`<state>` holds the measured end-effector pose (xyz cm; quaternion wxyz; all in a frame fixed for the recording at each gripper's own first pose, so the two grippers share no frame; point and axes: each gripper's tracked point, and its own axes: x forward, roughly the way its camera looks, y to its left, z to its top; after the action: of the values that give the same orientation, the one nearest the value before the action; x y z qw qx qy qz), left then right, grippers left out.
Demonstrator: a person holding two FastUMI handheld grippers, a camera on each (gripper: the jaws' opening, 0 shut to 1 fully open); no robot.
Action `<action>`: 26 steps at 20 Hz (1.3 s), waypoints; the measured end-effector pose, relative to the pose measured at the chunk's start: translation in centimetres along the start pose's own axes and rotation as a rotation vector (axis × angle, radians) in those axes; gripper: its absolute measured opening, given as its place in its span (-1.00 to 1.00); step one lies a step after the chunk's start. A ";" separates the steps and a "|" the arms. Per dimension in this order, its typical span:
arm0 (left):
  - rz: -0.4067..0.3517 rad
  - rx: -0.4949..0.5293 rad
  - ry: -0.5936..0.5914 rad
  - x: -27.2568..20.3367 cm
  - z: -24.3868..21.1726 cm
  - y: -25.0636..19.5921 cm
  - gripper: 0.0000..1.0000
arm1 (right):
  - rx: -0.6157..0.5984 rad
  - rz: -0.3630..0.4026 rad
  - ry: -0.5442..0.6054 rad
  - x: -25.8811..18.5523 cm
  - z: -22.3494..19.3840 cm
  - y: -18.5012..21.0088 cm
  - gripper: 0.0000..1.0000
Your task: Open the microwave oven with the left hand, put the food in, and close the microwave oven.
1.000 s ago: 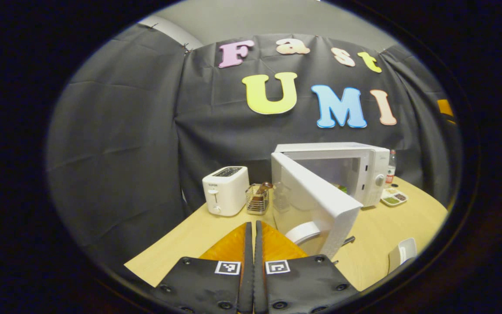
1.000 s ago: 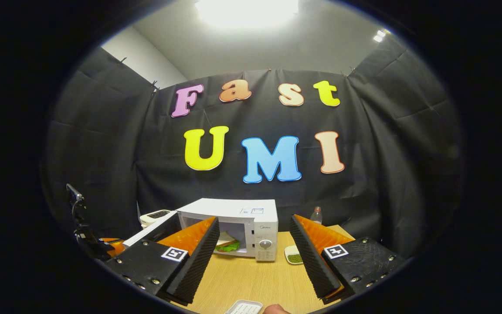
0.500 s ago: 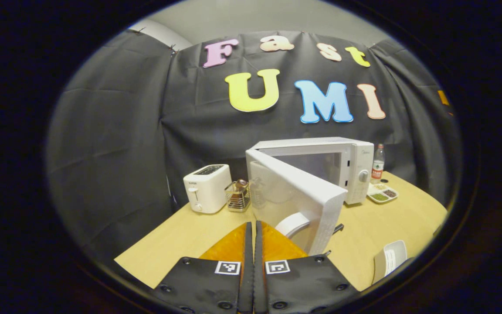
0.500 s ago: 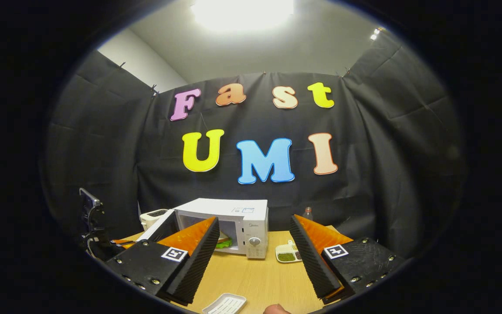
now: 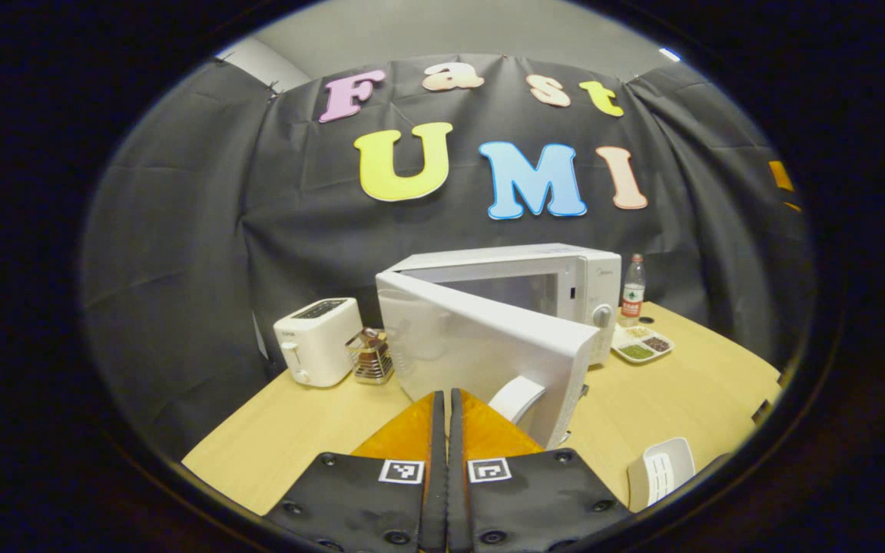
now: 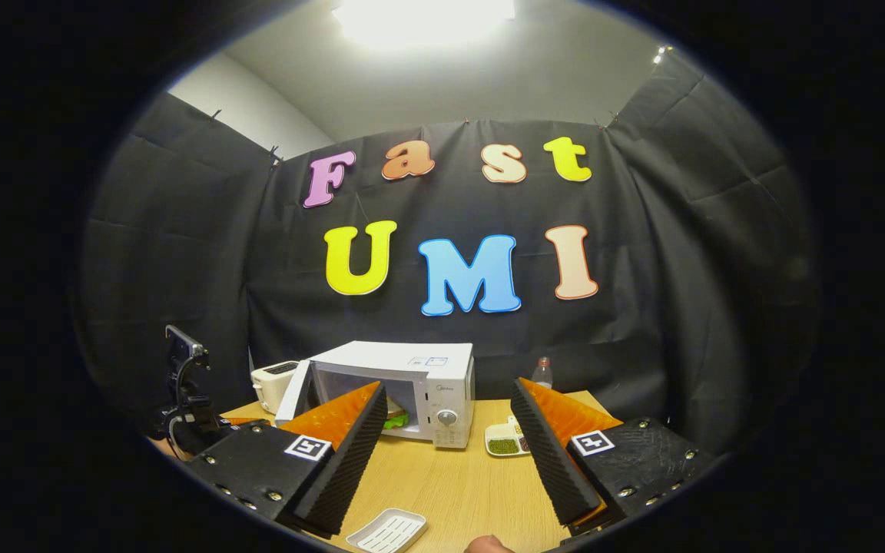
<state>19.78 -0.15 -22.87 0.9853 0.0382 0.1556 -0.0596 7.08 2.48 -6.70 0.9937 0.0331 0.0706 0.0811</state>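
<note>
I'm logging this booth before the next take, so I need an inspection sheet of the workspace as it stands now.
Surface: light wooden table, bare in the middle.
Job's things: white microwave, door partly open; food with green leaves inside.
Clutter: toaster, wire basket, bottle, divided dish, white slotted tray.
Grippers: left gripper, fingers together, holding nothing, tips right at the door's outer face, contact unclear; right gripper open, empty, back from the microwave.
Cables: thin cable by a dark stand at the table's left.
Surroundings: black cloth wall, ceiling light.
</note>
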 end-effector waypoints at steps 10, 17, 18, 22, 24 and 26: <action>-0.211 0.020 0.006 6.3 1.0 -4.8 -0.81 | -0.021 -0.061 -0.016 4.3 0.6 1.8 0.95; -0.286 0.026 -0.009 10.2 2.3 -5.9 -0.87 | -0.027 -0.140 -0.010 6.0 0.3 1.3 0.95; -0.295 0.029 -0.012 10.8 2.6 -6.1 -0.87 | -0.028 -0.153 -0.009 6.2 0.3 1.1 0.95; -0.331 0.038 -0.032 12.9 3.4 -7.2 -0.87 | -0.035 -0.203 -0.015 6.5 0.2 0.5 0.95; -0.336 0.047 -0.035 14.1 3.6 -7.5 -0.81 | -0.041 -0.228 -0.010 6.5 -0.2 0.0 0.94; -0.346 0.039 -0.037 15.2 3.8 -8.0 -0.87 | -0.040 -0.251 -0.007 6.4 -0.3 -0.3 0.95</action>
<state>34.25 -10.06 -24.45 0.9621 0.0290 0.1405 -0.2318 13.37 3.24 -7.92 0.9967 0.0043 0.0691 -0.0426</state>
